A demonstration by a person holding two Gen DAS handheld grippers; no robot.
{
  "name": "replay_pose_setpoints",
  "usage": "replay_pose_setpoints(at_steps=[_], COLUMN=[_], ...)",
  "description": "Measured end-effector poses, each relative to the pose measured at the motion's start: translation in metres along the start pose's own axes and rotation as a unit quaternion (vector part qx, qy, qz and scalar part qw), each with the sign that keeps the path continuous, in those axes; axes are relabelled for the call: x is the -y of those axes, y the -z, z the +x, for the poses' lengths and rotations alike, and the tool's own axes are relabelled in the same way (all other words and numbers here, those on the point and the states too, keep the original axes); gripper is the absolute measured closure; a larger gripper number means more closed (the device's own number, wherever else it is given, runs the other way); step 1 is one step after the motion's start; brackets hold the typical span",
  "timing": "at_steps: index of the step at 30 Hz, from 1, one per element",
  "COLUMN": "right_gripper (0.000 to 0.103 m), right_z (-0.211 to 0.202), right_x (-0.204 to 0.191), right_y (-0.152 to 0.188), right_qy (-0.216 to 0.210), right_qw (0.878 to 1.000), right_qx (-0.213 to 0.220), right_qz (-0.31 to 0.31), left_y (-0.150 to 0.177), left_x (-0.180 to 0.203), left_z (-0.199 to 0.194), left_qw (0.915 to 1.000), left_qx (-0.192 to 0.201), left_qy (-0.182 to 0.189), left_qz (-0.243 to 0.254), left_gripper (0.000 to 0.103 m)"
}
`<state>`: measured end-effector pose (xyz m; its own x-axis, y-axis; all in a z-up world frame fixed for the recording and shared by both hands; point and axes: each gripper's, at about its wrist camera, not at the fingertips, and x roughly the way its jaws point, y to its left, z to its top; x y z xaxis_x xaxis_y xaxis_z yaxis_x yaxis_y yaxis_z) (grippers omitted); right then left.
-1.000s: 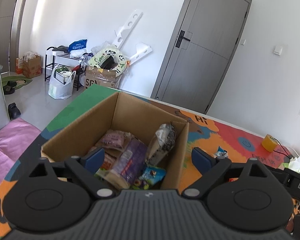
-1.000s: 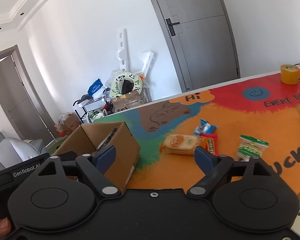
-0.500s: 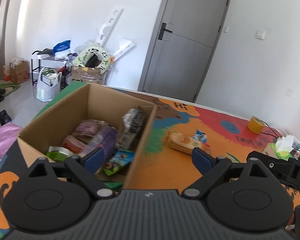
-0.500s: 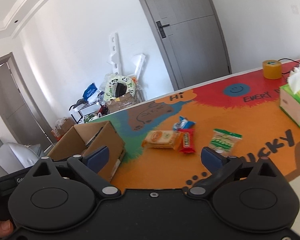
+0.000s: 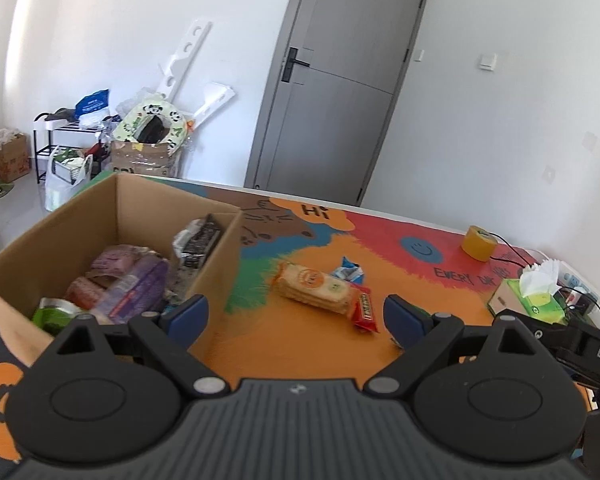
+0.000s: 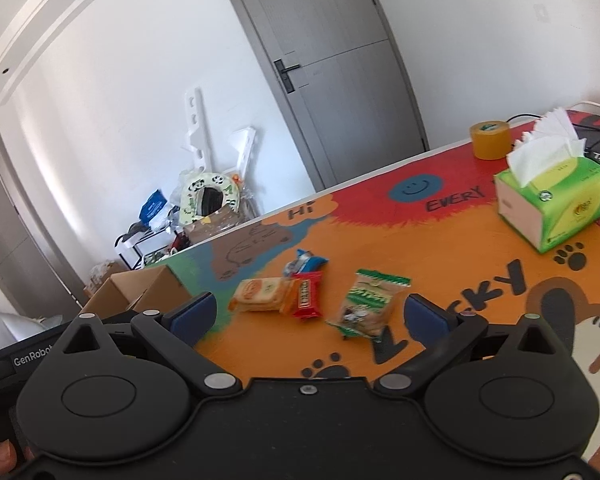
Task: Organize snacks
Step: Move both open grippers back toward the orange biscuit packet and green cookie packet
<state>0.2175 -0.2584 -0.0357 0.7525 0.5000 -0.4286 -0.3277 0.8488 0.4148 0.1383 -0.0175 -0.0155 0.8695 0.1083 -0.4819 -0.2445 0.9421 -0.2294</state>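
From the left wrist view, the left gripper (image 5: 296,316) hangs above the table (image 5: 260,344) with its blue-padded fingers spread wide and nothing between them. To its left stands the cardboard box (image 5: 224,256), already holding several wrapped snacks, one dark packet leaning against its right wall. Loose on the table lie the cracker pack (image 5: 314,288), the red bar (image 5: 365,313) touching the cracker pack's near end, and the blue wrapper (image 5: 350,270) just behind them. The cracker pack looks light but brittle inside a slick film, so a gentle pinch across its short width near the middle seems safest; squeezing hard would likely crush the biscuits. From the right wrist view, the right gripper (image 6: 310,316) is likewise wide apart and empty, poised over the same snacks. The green biscuit pack (image 6: 366,303) lies nearest, between the fingers' line of sight, apart from the red bar. It appears soft and crinkly with a sealed fin at each end; gripping the body across its narrow sides should hold better than the slippery fin. A tissue box (image 6: 556,200) and a tape roll (image 6: 490,140) sit farther back.
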Motion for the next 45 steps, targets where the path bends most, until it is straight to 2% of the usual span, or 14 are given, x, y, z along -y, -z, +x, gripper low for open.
replay_pose_setpoints(at_steps=[6,17,20,24,26,28,31,41,42,45], right_gripper=[0.014,0.023,0.027,0.031,0.032,0.035,0.038,0.037,0.039,0.062], right_z=[0.011,0.047,0.058,0.070,0.076,0.083,0.094,0.126,0.128,0.126], right_x=[0.018,0.035,0.038,0.039,0.038,0.038,0.041,0.042,0.042,0.048], right_y=[0.000,0.002,0.000,-0.001,-0.002,-0.004,-0.008,-0.006,-0.005,-0.004], right_qy=[0.008,0.019,0.023,0.026,0.026,0.029,0.032,0.040,0.040,0.049], right_qw=[1.000,0.999,0.998,0.997,0.997,0.997,0.996,0.994,0.994,0.994], right_qx=[-0.008,-0.036,-0.044,-0.053,-0.057,-0.061,-0.072,-0.095,-0.098,-0.094], right_qz=[0.014,0.034,0.040,0.044,0.045,0.041,0.040,0.031,0.029,0.020], left_y=[0.001,0.002,0.001,-0.003,-0.004,-0.006,-0.007,-0.005,-0.004,-0.001], left_x=[0.012,0.020,0.024,0.030,0.034,0.037,0.042,0.052,0.053,0.059], left_z=[0.013,0.048,0.057,0.070,0.077,0.083,0.094,0.127,0.129,0.135], left_qw=[1.0000,0.9998,0.9996,0.9992,0.9990,0.9988,0.9983,0.9973,0.9970,0.9962], left_qx=[0.003,-0.013,-0.017,-0.028,-0.030,-0.032,-0.039,-0.059,-0.062,-0.068], left_qy=[0.004,0.005,0.006,0.015,0.019,0.026,0.035,0.028,0.028,0.027], left_qz=[0.006,0.013,0.019,0.025,0.027,0.028,0.027,0.035,0.036,0.047], left_gripper=[0.010,0.012,0.018,0.034,0.038,0.048,0.058,0.061,0.061,0.061])
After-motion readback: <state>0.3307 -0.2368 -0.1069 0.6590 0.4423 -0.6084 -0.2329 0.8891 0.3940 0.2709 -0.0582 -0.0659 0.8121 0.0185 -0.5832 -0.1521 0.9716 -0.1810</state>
